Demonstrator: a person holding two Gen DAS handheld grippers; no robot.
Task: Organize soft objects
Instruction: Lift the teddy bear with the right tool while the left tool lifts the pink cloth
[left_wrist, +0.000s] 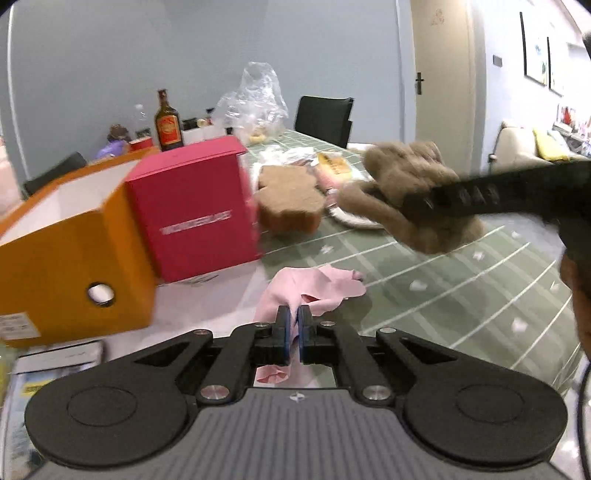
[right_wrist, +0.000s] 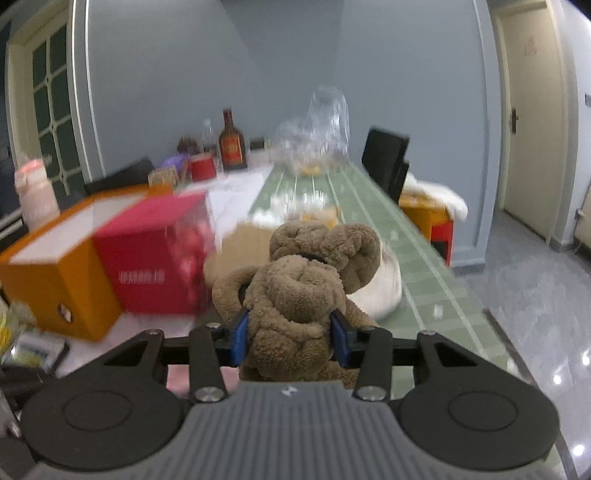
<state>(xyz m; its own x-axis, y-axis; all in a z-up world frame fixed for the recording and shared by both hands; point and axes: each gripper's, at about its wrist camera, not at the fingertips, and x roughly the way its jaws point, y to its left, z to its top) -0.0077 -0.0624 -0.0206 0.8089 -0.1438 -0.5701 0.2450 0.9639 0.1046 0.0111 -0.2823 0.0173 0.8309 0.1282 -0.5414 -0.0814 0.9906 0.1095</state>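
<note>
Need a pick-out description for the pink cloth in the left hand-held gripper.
Start at the orange box and the red box beside it on the table. In front of the red box, a pale pink cloth lies crumpled, one end pinched in the shut left hand-held gripper. It is thin and smooth; the nearby soft things are brown and fuzzy.

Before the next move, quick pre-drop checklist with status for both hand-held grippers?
1. Left hand-held gripper shut on pink cloth: ok.
2. Right hand-held gripper clamped on brown plush toy: ok.
3. Orange box open on top: ok.
4. Red box open: cannot tell.
5. Cloth clear of the table: cannot tell.
6. Views sharp: not ok, motion blur.
</note>
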